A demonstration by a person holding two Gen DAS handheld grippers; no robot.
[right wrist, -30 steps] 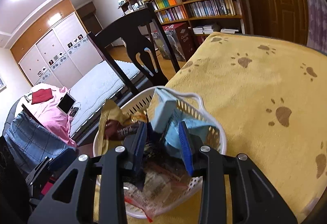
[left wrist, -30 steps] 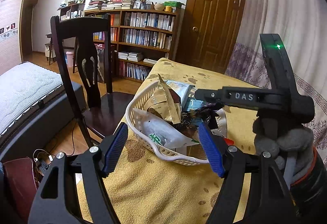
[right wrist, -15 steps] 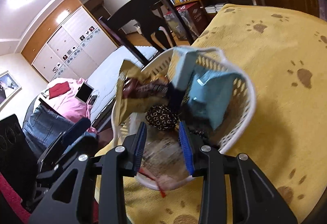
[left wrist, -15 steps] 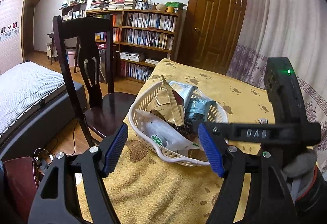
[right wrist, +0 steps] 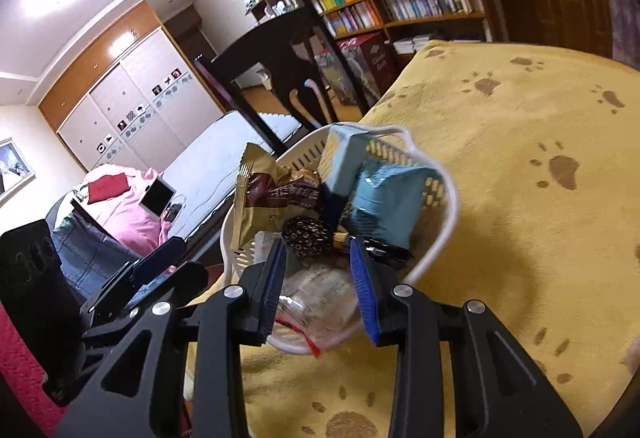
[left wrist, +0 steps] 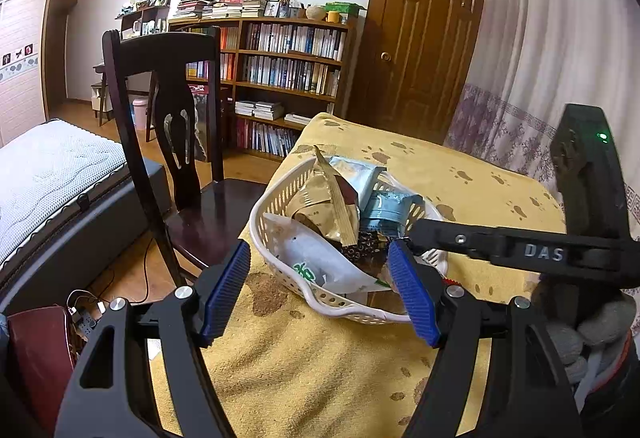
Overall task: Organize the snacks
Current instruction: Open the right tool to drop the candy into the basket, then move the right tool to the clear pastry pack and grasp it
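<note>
Right up front on the fuzzy yellow paw-print blanket (left wrist: 320, 366), the left gripper (left wrist: 320, 290) is hanging with its ribbed blue pads spread wide, holding nothing, framing the near rim of a white slotted plastic basket (left wrist: 280, 198). That basket is sitting on the blanket, stuffed with snacks: a flat white packet (left wrist: 316, 258) with green print, a crinkly gold bag (left wrist: 328, 206), soft pale blue packs (left wrist: 388, 210) and a dark spotted pouch (right wrist: 308, 234). From the right side, the right gripper (right wrist: 320, 290) is reaching in partly open, pads either side of a clear crinkly wrapper (right wrist: 320, 290) at the near edge; can't tell if it's actually touching it. A dark wooden chair (left wrist: 168, 118) is standing just left of the basket, with a bookshelf (left wrist: 280, 70) and brown door (left wrist: 424, 38) way behind.
</note>
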